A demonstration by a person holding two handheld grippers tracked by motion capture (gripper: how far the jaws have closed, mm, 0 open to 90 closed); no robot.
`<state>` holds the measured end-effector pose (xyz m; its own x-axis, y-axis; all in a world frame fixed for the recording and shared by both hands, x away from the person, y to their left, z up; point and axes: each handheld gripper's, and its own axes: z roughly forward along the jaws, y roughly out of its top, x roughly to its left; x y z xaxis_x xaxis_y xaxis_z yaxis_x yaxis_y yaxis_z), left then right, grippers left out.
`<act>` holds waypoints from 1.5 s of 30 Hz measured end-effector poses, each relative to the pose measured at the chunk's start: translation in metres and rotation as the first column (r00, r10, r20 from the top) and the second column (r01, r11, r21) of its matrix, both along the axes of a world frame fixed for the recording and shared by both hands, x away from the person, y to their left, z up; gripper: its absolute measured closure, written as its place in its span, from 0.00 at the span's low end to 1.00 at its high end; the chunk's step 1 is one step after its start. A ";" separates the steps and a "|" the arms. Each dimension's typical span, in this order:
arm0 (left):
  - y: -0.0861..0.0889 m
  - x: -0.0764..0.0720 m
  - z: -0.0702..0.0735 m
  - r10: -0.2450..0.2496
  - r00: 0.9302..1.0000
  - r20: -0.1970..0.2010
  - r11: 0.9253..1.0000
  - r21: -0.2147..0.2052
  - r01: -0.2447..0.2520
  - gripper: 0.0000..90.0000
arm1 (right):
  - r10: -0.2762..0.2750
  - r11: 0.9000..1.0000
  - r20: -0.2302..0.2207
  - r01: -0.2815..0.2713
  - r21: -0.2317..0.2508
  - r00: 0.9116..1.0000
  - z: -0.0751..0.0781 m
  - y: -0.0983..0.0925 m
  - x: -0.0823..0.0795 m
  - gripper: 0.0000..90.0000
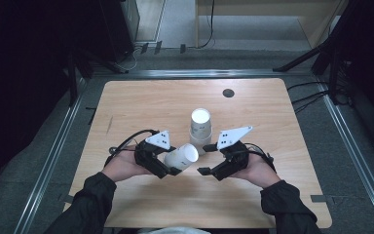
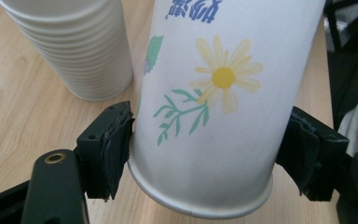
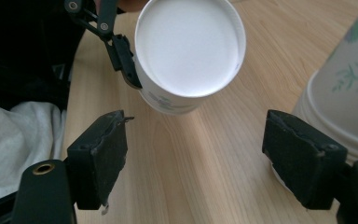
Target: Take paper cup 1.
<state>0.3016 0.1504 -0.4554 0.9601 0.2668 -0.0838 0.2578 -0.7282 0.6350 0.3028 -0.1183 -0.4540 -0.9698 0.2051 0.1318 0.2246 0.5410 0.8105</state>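
The left gripper (image 1: pixel 168 168) clamps a white flower-printed paper cup (image 1: pixel 181 157) near its rim, held tilted above the wooden table (image 1: pixel 126 102) beside the inverted stack of cups (image 1: pixel 200 127). The right gripper (image 1: pixel 209 158) stands open, empty, facing the cup's base, apparently ready to receive it.

Light wood surface (image 1: pixel 141 102), rounded corners, 1 dark round grommet (image 1: pixel 228 93) near far edge. Grey floor (image 1: pixel 365 161) around. Metal rails (image 1: pixel 53 156) flank it. Dim surroundings.

Cup stack (image 1: pixel 200 127) stands mid-table (image 1: pixel 141 105); tilted single cup (image 1: pixel 181 156) just before it, between left gripper (image 1: pixel 161 165) and right gripper (image 1: pixel 205 159).
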 end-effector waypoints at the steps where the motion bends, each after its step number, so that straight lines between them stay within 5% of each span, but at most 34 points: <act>1: -0.002 0.001 -0.001 -0.006 1.000 -0.005 1.000 0.017 0.006 0.27 | -0.004 1.000 -0.001 0.004 -0.005 1.000 -0.001 0.000 0.000 0.25; 9: -0.018 0.006 -0.013 -0.064 0.997 -0.040 0.987 0.143 0.069 0.27 | -0.011 0.999 -0.017 0.010 -0.042 1.000 -0.016 0.006 -0.002 0.26; 21: -0.037 0.001 -0.024 -0.110 0.993 -0.041 0.961 0.252 0.117 0.27 | 0.042 0.993 -0.029 -0.045 -0.113 0.999 -0.030 0.026 -0.005 0.26; 33: -0.039 0.000 -0.026 -0.113 0.992 -0.058 0.963 0.239 0.124 0.26 | 0.047 0.988 -0.065 -0.056 -0.144 0.997 -0.032 0.031 -0.004 0.38; 37: -0.036 0.001 -0.023 -0.113 0.993 -0.031 0.973 0.200 0.117 0.21 | 0.046 0.990 -0.055 -0.053 -0.133 0.997 -0.027 0.029 -0.004 0.38; 45: -0.022 0.007 -0.011 -0.059 0.998 -0.037 0.995 0.072 0.062 0.10 | 0.014 0.999 -0.044 -0.016 -0.051 0.999 -0.013 0.013 0.001 0.38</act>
<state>0.3086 0.1280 -0.4667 0.9715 0.2151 -0.1000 0.2331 -0.7875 0.5705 0.3035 -0.1057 -0.4670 -0.9664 0.1980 0.1641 0.2508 0.5852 0.7711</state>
